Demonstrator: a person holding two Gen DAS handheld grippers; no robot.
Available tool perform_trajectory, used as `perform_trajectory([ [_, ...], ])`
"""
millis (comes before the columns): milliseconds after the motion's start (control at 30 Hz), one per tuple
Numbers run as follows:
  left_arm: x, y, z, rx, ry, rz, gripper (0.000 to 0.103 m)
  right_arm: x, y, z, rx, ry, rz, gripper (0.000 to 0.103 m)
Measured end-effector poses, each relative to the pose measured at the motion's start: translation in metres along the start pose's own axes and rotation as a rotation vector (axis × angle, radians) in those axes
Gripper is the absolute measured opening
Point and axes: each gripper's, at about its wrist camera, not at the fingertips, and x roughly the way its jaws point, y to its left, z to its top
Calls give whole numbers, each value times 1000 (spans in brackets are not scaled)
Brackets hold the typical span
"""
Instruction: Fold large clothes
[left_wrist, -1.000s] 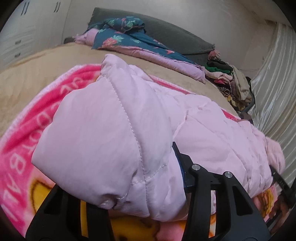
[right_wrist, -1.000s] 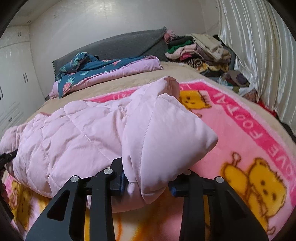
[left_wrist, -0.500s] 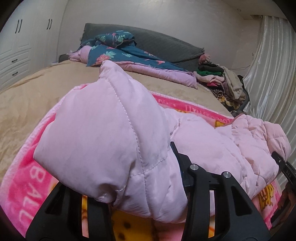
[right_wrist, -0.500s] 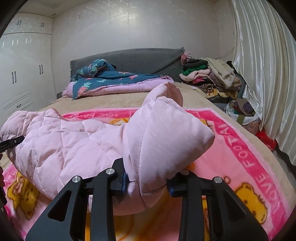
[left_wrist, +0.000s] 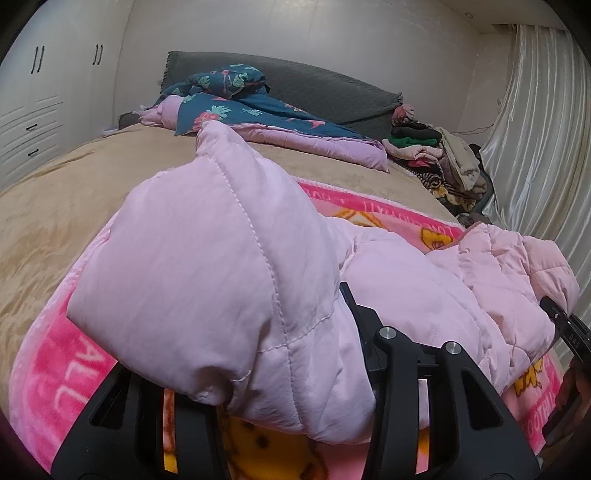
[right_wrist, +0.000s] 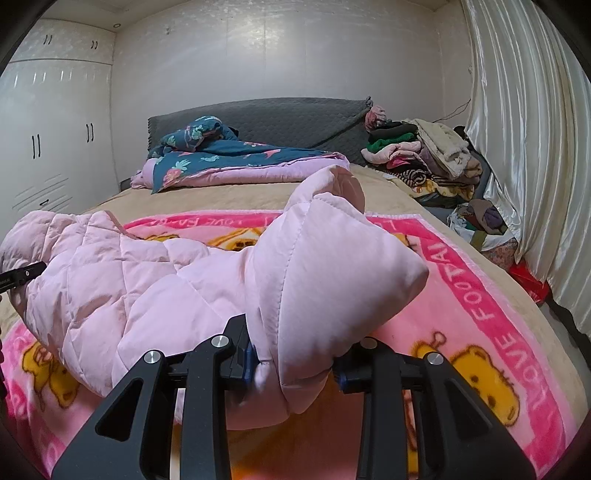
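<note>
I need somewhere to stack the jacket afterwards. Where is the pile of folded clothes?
In both wrist views the pile of clothes sits at the far right of the bed, beside the curtain and right of the grey headboard.

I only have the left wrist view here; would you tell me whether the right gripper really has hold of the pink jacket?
Observer: Yes. The right gripper has its jaws closed on a padded fold of the pink jacket, above the cartoon blanket.
Operator: Thank you. Is there anything on the floor on that side?
Observer: A red object lies at the foot of the curtain, beside the bed.
Operator: And what does the blanket's border say there?
Observer: The pink border reads "LOVE FOOT", then runs under the jacket.
</note>
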Motion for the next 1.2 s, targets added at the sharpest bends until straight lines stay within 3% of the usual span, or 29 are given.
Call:
perform_trajectory([
  [1200, -30, 17, -38, 27, 60, 25, 36, -47, 4, -38, 4, 57, -10, 30],
])
